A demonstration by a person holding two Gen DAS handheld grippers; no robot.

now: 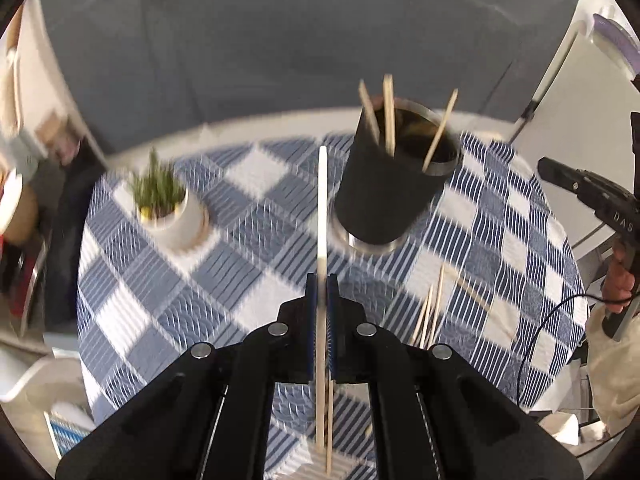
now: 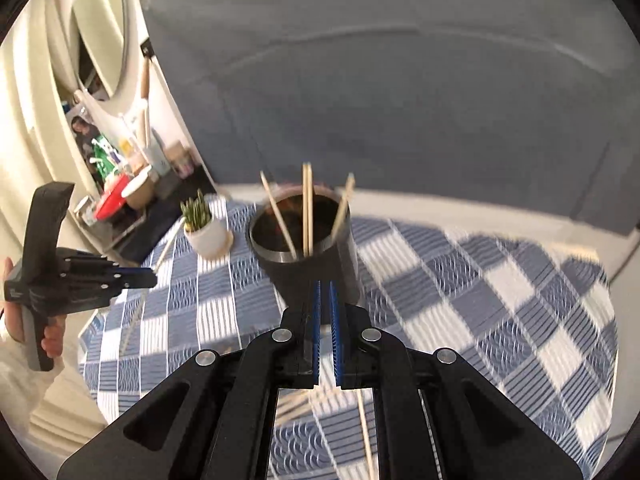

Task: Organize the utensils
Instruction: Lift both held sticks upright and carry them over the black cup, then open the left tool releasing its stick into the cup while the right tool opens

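My left gripper is shut on a pale chopstick that runs straight through the pads, with its tip up by the holder. The black cylindrical holder stands on the checked cloth just right of that tip, with three chopsticks leaning in it. Several loose chopsticks lie on the cloth nearer me. My right gripper is shut with nothing visible between its blue pads, and it sits just in front of the holder. The left gripper hangs at the left with its chopstick.
A small plant in a white pot stands left of the holder on the round table's blue-and-white cloth. More chopsticks lie under my right gripper. A grey wall is behind the table, and shelves with clutter are at the far left.
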